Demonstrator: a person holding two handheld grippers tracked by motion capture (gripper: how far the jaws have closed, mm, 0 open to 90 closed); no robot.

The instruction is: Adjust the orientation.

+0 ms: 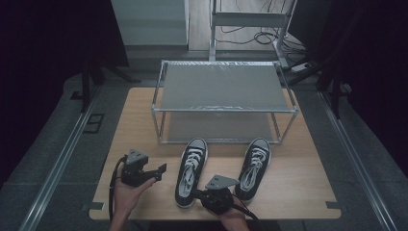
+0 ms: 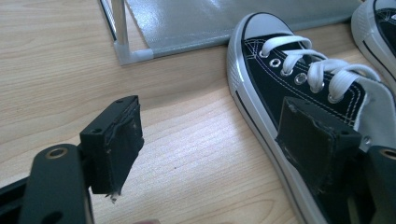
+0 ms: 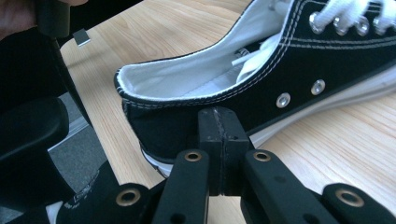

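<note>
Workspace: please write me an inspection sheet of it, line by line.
Surface: wooden table, bare wood around the items.
Job's things: two black sneakers, left shoe and right shoe, toes toward the grey two-shelf rack.
Clutter: nothing seen.
Grippers: left gripper open beside the left shoe; right gripper shut, empty, at a shoe's heel.
Cables: a gripper cable; floor cables behind.
Surroundings: dark curtains, floor rails.
</note>
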